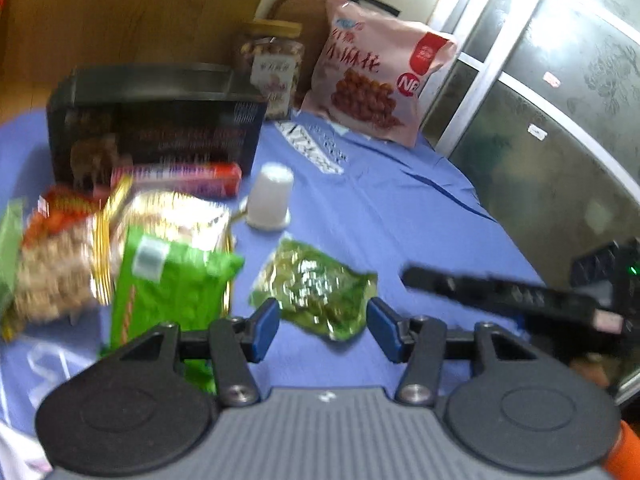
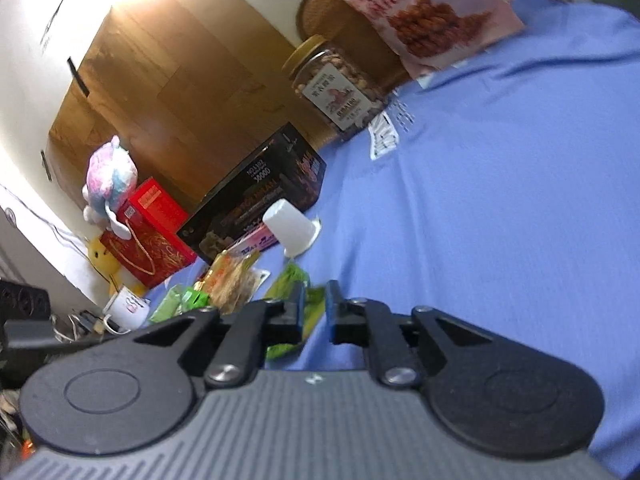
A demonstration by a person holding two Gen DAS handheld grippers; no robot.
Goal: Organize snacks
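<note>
- Left tool [image 1: 322, 326] is held wide open, nothing gripped, over the blue tabletop [image 1: 400, 216].
- Right tool [image 2: 315, 309] is seen nearly closed, a narrow gap left, empty.
- Green packet [image 1: 316, 286] is found just beyond the left fingertips.
- White cup [image 1: 270, 196] is set upside down further on.
- Black box [image 1: 156, 128], jar [image 1: 274, 66] and pink bag [image 1: 376, 72] are lined up at the back.

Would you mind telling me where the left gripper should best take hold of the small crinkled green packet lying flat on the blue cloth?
Probably across its middle, from above. The green packet lies flat on the blue cloth, already between the open left gripper fingers, with bare cloth on both sides. Its puffy centre should pinch more securely than the thin sealed edges.
</note>
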